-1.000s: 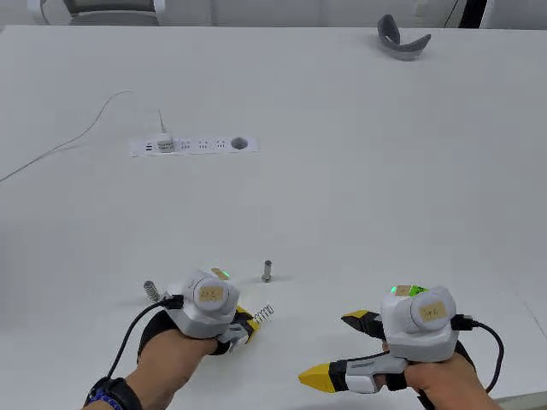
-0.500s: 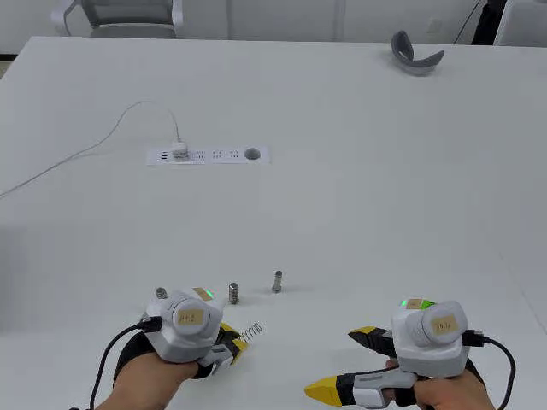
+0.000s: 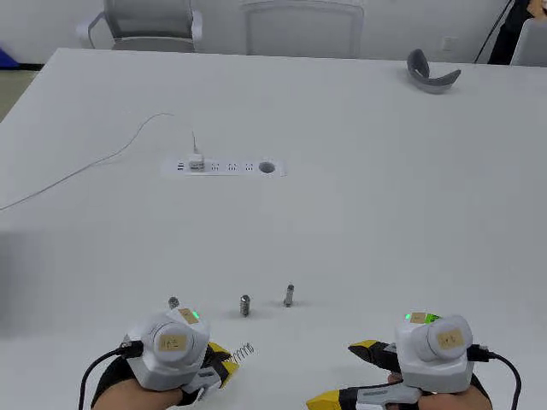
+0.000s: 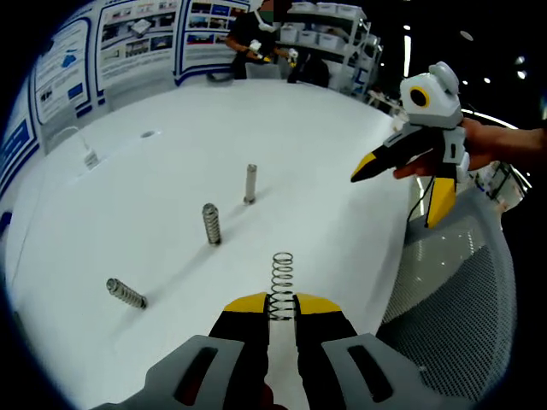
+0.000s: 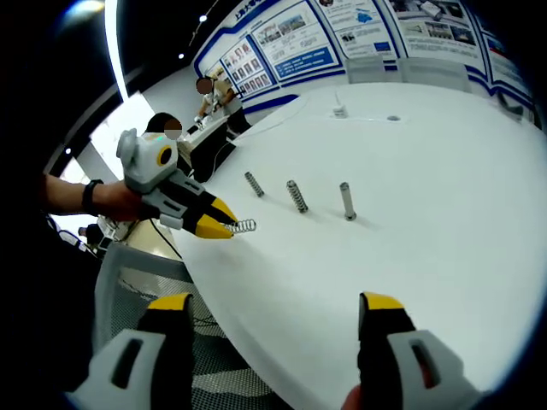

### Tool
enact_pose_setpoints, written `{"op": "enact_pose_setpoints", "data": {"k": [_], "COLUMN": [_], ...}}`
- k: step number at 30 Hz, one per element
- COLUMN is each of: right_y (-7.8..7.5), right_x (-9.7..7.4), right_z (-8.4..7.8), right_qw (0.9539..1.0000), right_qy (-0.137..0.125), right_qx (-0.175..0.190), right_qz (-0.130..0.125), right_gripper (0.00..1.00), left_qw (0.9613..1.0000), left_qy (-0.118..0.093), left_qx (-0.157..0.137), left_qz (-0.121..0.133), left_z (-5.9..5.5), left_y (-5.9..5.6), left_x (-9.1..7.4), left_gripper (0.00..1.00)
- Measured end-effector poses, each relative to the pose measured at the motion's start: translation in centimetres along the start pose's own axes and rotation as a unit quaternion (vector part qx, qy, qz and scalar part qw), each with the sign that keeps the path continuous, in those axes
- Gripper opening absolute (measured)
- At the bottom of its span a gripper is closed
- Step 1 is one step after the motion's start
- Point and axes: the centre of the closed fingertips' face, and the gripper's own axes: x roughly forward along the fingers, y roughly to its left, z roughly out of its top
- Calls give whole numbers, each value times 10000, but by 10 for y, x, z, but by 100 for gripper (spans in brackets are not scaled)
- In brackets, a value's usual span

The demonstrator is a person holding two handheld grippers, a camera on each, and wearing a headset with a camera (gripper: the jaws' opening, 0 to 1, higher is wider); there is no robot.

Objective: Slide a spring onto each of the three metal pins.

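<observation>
Three metal pins stand in a row near the table's front edge. The left pin (image 3: 173,302) and middle pin (image 3: 245,305) each carry a spring; the right pin (image 3: 289,295) is bare. My left gripper (image 3: 224,360) is shut on a loose spring (image 3: 243,349), which pokes out forward from its yellow tips (image 4: 280,301) toward the pins. The spring (image 4: 281,273) sits short of the middle pin (image 4: 211,223) and bare pin (image 4: 250,183). My right gripper (image 3: 350,374) hangs open at the front right, with nothing between its fingers (image 5: 278,303).
A white power strip (image 3: 224,166) with a plugged-in charger and cable lies mid-table. A grey curved object (image 3: 432,71) rests at the far right. Chairs stand behind the table's far edge. People stand at benches in the background.
The head camera has tilted up, so everything sits lower in the picture. My left gripper has drawn back toward me with the spring, uncovering the left and middle pins.
</observation>
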Motion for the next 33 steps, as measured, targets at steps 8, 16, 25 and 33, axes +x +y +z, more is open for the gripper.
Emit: {"op": "enact_pose_setpoints", "data": {"k": [8, 16, 25, 33], "right_y": [6, 10, 23, 38], "right_x": [4, 8, 14, 18], "right_z": [1, 13, 28, 39], "right_qw": [9999, 9997, 9984, 9956], "right_qy": [32, -53, -157, -277], "right_qx": [-49, -45, -67, 48], "right_qz": [120, 244, 536, 891], "right_gripper": [80, 78, 72, 61], "left_qw": [9999, 9995, 9990, 9983], "left_qy": [-128, -261, -301, -304], "left_qx": [53, 171, 331, 455], "left_qz": [19, 0, -67, -182], "left_z": [3, 16, 20, 23], "left_y": [-8, -12, -21, -33], "left_x": [-18, -30, -35, -35], "left_gripper": [11, 11, 11, 11]}}
